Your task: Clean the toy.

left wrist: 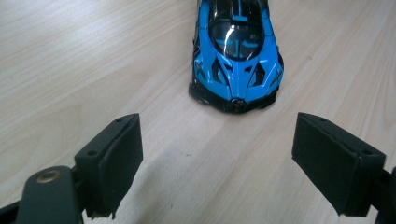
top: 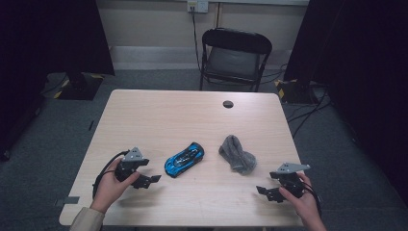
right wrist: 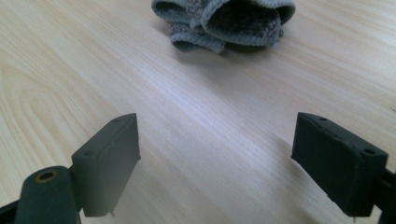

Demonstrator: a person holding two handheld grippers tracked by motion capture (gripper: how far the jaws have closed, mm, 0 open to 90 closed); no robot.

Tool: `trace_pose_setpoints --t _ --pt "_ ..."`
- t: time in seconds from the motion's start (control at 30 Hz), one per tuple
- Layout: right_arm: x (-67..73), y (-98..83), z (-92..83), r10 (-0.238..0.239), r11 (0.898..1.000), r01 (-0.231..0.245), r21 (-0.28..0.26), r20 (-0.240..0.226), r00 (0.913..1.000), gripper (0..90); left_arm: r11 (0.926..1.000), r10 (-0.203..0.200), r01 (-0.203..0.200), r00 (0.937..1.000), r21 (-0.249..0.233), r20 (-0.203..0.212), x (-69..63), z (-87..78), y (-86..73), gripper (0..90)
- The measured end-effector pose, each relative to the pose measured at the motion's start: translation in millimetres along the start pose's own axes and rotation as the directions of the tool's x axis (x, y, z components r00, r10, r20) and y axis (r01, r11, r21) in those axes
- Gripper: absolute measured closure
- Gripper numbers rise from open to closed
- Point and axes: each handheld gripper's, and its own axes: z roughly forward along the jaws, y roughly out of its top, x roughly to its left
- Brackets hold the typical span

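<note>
Both grippers, left (top: 153, 179) and right (top: 260, 190), stand open and empty near the desk's (top: 159, 108) front edge. Likely fault: the car (top: 184, 159) (on wheels) rolls off when nudged; the sock (top: 236, 153) may bunch.

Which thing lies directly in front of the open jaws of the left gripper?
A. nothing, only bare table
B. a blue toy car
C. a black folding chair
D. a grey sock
B: in the left gripper view the blue toy car lies on the table just ahead of the left gripper, whose jaws stand wide apart and do not touch it; the high view shows the same.
</note>
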Motion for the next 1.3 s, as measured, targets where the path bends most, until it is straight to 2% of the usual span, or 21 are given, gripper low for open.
trace_pose_setpoints --t 0.23,0.33,0.43,0.5,0.63,0.73,0.83,1.03,1.13,1.3 --pt "-1.5 -3.5 1.1 -0.001 1.0 0.001 0.008 0.009 1.0 14.4 1.0 0.0 0.0 1.0 0.002 -0.001 2.7 -1.8 -10.3 16.1" --pt "-1.6 -4.7 2.3 -0.005 1.0 0.005 0.011 0.01 0.9999 14.5 0.9998 0.019 -0.019 0.9998 0.001 -0.002 3.4 -3.0 -13.6 16.1" --pt "-2.3 -6.5 3.6 -0.009 1.0 0.008 0.014 0.017 0.9998 14.7 0.9999 0.014 -0.014 0.9999 0.0 0.003 3.2 -2.9 -18.0 16.1" --pt "-2.7 -6.8 3.5 -0.008 1.0 0.007 0.011 0.016 0.9998 14.7 0.9994 0.034 -0.034 0.9994 0.006 0.0 3.8 -3.2 -20.6 16.1" --pt "-2.2 -7.5 4.0 -0.027 1.0 0.026 0.012 0.031 0.9992 14.7 0.9985 0.054 -0.053 0.9982 0.007 -0.026 5.0 -2.5 -26.1 15.9" --pt "-0.9 -8.5 4.9 -0.051 0.999 0.05 0.013 0.051 0.9974 14.6 0.9985 0.053 -0.052 0.9984 0.014 -0.021 5.3 -0.9 -29.9 15.9" --pt "-0.4 -9.4 5.6 -0.059 0.998 0.059 0.006 0.06 0.9965 14.6 0.9975 0.064 -0.064 0.9978 0.028 -0.017 3.9 0.9 -31.9 15.9" --pt "-0.7 -11.6 6.6 -0.066 0.998 0.067 -0.013 0.073 0.9952 13.9 0.9973 0.073 -0.073 0.9971 0.009 -0.018 5.1 -0.6 -36.3 15.7" --pt "-1.0 -13.6 6.7 -0.064 0.997 0.066 -0.03 0.074 0.9952 13.4 0.9944 0.106 -0.106 0.9941 0.005 -0.021 5.1 -0.6 -38.4 15.2" --pt "-1.5 -15.2 7.1 -0.062 0.997 0.066 -0.044 0.081 0.9948 13.2 0.9949 0.101 -0.101 0.9946 0.007 -0.027 4.2 -0.4 -38.6 14.3"
